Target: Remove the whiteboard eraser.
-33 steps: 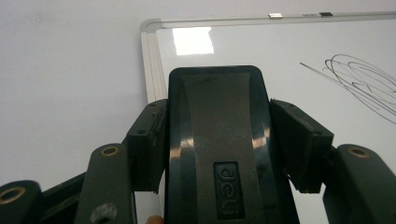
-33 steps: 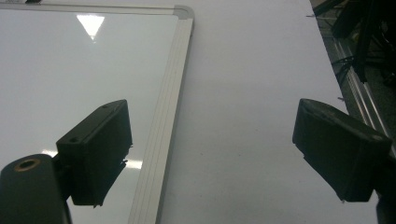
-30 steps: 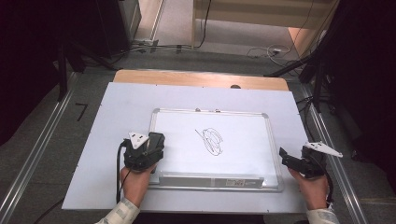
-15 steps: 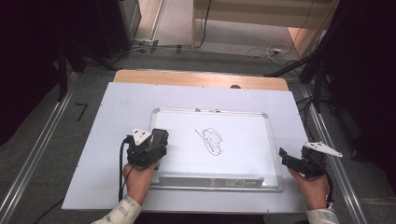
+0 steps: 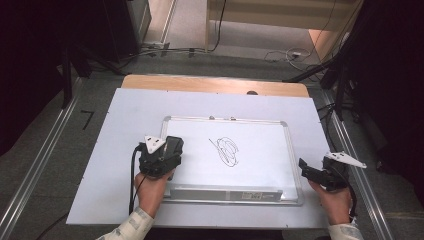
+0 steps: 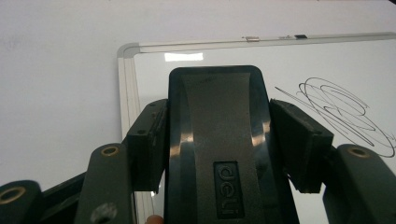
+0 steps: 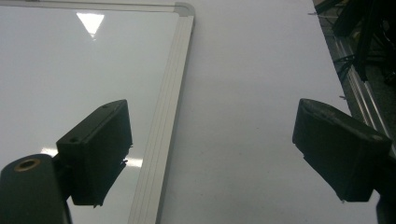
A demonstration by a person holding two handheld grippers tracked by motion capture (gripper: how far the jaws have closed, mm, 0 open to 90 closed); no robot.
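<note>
My left tool (image 5: pixel 169 148) is closed on the black eraser (image 6: pixel 219 140) over the whiteboard (image 5: pixel 270 150), and the scribble (image 5: pixel 227 151) lies just to its right, while my right tool (image 5: pixel 306 169) waits open and empty at the board's right edge

Black eraser (image 6: pixel 217 140), white whiteboard (image 5: pixel 260 150)

A wooden worktop (image 5: pixel 215 84) carries a large white sheet (image 5: pixel 115 145) that covers most of it. A silver-framed whiteboard (image 5: pixel 265 150) lies flat on the sheet, near its middle.
</note>
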